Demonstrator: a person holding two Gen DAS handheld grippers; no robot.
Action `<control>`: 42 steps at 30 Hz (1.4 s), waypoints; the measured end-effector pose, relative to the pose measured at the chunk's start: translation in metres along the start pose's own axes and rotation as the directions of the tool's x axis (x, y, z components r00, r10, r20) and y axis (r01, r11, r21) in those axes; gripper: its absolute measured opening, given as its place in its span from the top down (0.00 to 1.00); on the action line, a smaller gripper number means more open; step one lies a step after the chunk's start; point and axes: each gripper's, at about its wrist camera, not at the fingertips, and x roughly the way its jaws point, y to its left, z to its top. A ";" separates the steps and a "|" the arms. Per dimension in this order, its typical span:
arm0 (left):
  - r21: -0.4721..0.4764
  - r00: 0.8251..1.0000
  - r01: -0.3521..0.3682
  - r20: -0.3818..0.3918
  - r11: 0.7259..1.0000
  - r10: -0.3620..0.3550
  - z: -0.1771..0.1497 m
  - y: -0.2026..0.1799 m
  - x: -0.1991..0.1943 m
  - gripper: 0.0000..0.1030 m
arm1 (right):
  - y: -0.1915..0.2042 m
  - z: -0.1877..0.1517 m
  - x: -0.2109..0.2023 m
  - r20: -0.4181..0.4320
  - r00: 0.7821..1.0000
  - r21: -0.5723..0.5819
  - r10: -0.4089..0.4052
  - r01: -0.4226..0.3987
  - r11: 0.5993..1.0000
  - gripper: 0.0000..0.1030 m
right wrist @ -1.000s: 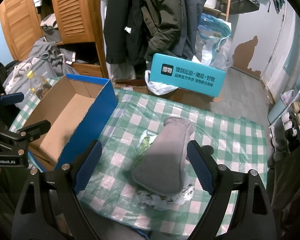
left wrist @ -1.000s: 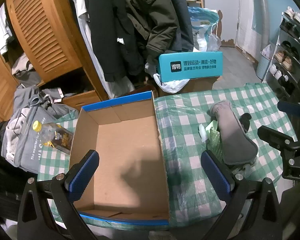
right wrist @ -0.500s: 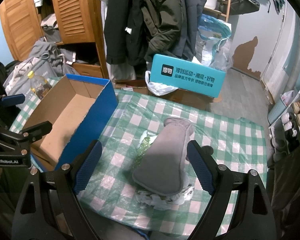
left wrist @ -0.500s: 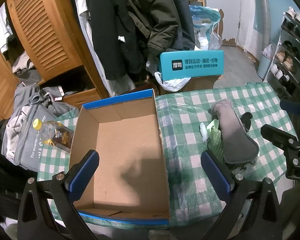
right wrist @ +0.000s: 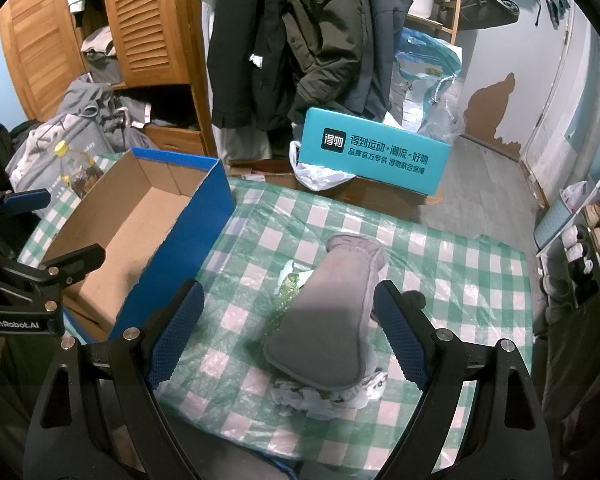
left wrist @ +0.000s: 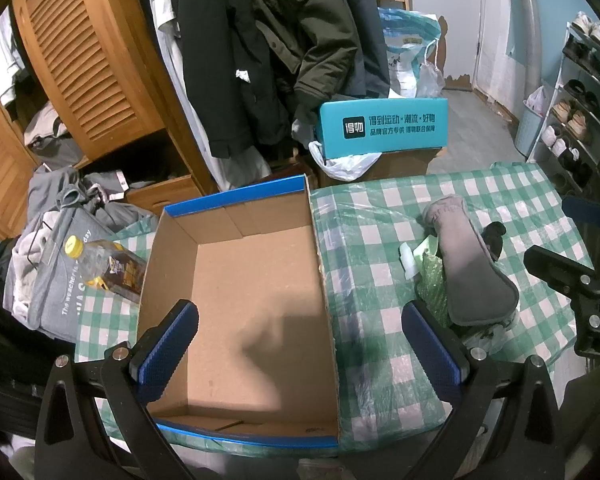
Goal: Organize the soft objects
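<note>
Sock point(right wrist: 332, 312) hides pile beneath, possibly cloth.

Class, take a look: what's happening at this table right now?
A person holds two grippers above a checked tablecloth. The right gripper is open over a grey sock lying on a small pile of soft items. The left gripper is open over an empty cardboard box. Nothing is gripped or packed yet.
</note>
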 end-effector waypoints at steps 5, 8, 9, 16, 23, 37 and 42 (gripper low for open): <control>0.000 1.000 0.000 -0.001 1.000 0.000 0.000 0.000 0.000 0.00 | 0.000 0.000 0.000 0.000 1.000 -0.001 -0.001 0.001 1.000 0.17; 0.000 1.000 0.000 -0.001 1.000 0.000 0.000 0.000 0.000 0.00 | -0.001 0.000 -0.001 0.000 1.000 -0.001 -0.001 0.001 1.000 0.17; 0.000 1.000 0.000 -0.001 1.000 0.000 0.000 0.000 0.000 0.00 | -0.001 0.001 -0.001 0.000 1.000 -0.001 -0.001 0.001 1.000 0.17; 0.001 1.000 0.000 -0.001 1.000 0.000 0.001 0.000 0.000 0.00 | -0.002 0.000 -0.001 -0.001 1.000 -0.001 -0.002 0.002 1.000 0.17; 0.001 1.000 0.000 -0.003 1.000 0.000 0.001 0.000 0.000 0.00 | 0.001 0.000 0.001 -0.001 1.000 -0.001 -0.002 0.002 1.000 0.17; 0.015 0.999 -0.010 -0.045 1.000 0.011 -0.011 -0.014 0.020 0.00 | -0.022 -0.006 0.009 -0.037 0.999 0.032 0.004 -0.002 0.999 0.17; 0.027 0.994 0.016 -0.107 1.000 -0.013 -0.004 -0.027 0.039 0.00 | -0.032 -0.001 0.022 -0.080 0.997 0.074 0.015 -0.009 0.997 0.17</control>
